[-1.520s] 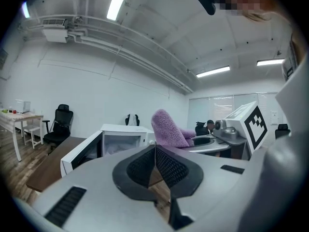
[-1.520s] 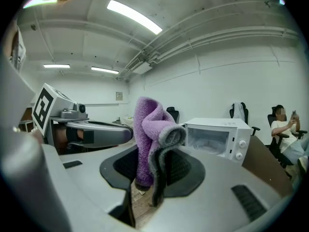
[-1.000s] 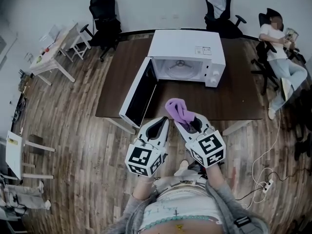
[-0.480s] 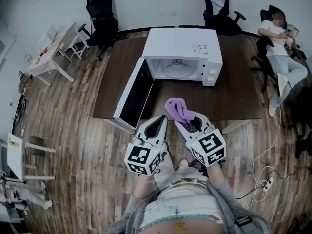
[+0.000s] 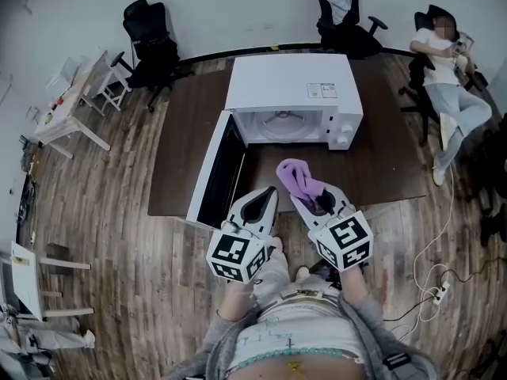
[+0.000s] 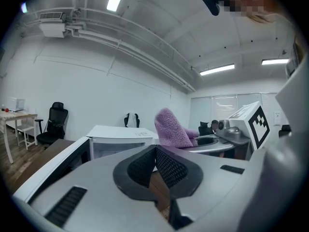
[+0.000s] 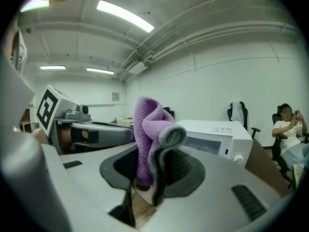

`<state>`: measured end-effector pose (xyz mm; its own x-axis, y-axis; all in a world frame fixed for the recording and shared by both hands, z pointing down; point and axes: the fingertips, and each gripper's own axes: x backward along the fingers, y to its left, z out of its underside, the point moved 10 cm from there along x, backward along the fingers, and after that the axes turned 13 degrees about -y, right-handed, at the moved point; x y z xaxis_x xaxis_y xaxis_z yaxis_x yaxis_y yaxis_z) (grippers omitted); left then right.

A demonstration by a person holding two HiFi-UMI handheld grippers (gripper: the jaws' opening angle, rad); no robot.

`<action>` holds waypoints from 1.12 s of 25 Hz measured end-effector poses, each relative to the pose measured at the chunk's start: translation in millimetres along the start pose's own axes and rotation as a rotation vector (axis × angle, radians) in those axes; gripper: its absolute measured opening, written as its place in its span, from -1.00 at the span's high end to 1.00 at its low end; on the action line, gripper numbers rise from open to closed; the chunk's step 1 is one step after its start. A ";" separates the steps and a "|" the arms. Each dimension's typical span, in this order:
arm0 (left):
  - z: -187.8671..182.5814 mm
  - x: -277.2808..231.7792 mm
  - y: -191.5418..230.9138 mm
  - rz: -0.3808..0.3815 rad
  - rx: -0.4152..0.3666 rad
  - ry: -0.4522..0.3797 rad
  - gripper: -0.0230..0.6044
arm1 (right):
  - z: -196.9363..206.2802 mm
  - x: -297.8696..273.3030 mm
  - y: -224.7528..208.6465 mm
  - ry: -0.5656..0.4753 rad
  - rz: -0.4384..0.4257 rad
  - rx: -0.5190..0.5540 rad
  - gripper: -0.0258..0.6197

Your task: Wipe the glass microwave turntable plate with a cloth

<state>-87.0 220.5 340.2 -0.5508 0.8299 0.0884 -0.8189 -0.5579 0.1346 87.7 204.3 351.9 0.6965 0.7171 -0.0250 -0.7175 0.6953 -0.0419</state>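
Open microwave door point(image 5: 212, 172) juts out left and could get bumped. Left gripper point(image 5: 268, 195) closed, empty. Glass turntable plate point(image 5: 283, 123) sits inside microwave point(image 5: 293, 81). Right gripper point(image 5: 311, 199) clamps purple cloth point(image 5: 296, 176); loose fold may slip when wiping.

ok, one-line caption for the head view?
Right gripper holds a purple cloth before the open microwave; left gripper shut and empty.

Fluffy purple terry cloth point(image 5: 297, 178), smooth white microwave point(image 5: 289, 81) casing, dark matt wood table point(image 5: 186, 133) (plank floor point(image 5: 119, 236) paler, grainy)
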 end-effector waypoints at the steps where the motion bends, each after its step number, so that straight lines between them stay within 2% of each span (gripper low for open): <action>1: -1.0 -5.5 7.5 0.009 -0.001 0.000 0.89 | -1.3 -7.7 -2.4 0.005 0.006 0.008 0.54; 6: -0.1 -36.1 46.5 0.050 0.011 0.007 0.89 | -6.6 -49.8 -14.1 0.034 0.038 0.080 0.54; 10: -0.6 -56.1 73.9 0.096 0.031 -0.002 0.89 | -9.6 -78.7 -25.4 0.022 0.053 0.057 0.54; 16: 3.9 -77.1 110.0 0.149 0.040 0.037 0.89 | -5.0 -106.2 -37.5 0.038 0.114 0.056 0.54; 22: 8.5 -84.6 126.9 0.188 0.056 0.049 0.89 | 1.6 -121.1 -40.1 0.039 0.161 0.035 0.54; 28: 10.9 -89.9 136.3 0.201 0.048 0.082 0.89 | 6.7 -133.8 -45.3 0.054 0.152 0.018 0.54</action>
<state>-147.3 69.9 361.4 -0.7148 0.6983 0.0379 -0.6841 -0.7095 0.1691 26.9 77.2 363.8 0.5791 0.8110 -0.0833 -0.8145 0.5800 -0.0157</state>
